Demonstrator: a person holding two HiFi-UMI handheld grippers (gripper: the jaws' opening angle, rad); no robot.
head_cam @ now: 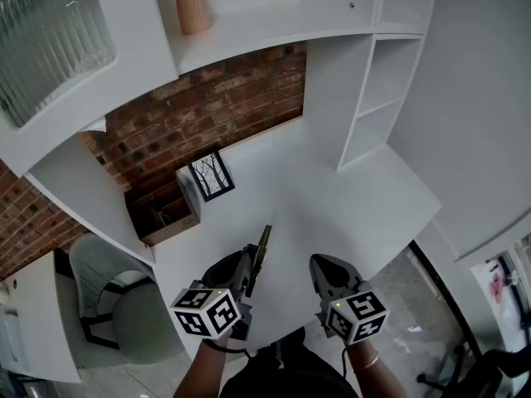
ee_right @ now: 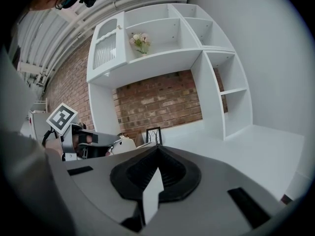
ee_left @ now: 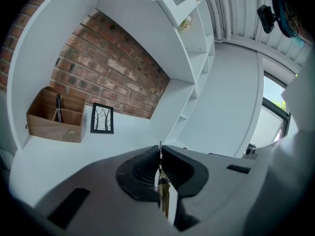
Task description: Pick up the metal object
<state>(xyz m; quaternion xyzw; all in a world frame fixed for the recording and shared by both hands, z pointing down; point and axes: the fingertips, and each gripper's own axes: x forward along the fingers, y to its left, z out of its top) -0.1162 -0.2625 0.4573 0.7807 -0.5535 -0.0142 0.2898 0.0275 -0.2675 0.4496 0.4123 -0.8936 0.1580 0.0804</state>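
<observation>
The metal object (head_cam: 262,249) is a thin brass-coloured rod like a pen. My left gripper (head_cam: 247,262) is shut on it, and the rod points forward over the white desk (head_cam: 357,206). In the left gripper view the jaws (ee_left: 160,157) are closed on it: its fine tip pokes out past them and its brass body (ee_left: 164,195) lies in the slit. To the right, my right gripper (head_cam: 323,265) hovers near the desk's front edge, shut with nothing in it. The right gripper view shows its pads (ee_right: 157,149) meeting, and the left gripper (ee_right: 86,139) off to the left.
A wooden organiser box (head_cam: 162,212) holding a pen stands at the desk's left against the brick wall, with a small framed tree picture (head_cam: 211,175) beside it. White shelving (head_cam: 373,98) rises at the back right. A pink vase (head_cam: 192,2) stands on the upper shelf. A grey chair (head_cam: 116,305) stands left of the desk.
</observation>
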